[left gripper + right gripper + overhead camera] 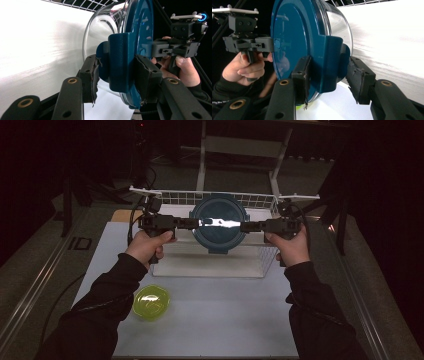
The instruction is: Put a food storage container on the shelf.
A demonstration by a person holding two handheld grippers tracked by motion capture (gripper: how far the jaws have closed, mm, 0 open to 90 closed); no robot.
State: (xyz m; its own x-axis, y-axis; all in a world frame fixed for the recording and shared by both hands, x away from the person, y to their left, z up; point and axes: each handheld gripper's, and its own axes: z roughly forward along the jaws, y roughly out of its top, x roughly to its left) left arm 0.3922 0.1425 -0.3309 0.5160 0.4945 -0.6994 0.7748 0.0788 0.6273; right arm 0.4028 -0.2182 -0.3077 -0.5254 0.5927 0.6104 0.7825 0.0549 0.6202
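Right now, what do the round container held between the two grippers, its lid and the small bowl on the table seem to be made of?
Container body: clear and glossy, glass or hard plastic; the white surface shows through it.
Lid: teal plastic by its look, smooth, semi-gloss, with moulded side latches and soft reflections.
Bowl: translucent yellow-green, probably plastic; light glows through it.

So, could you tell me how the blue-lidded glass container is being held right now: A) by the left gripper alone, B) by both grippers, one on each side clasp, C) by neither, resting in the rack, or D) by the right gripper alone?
B: the left gripper and right gripper each clamp a side clasp of the container.
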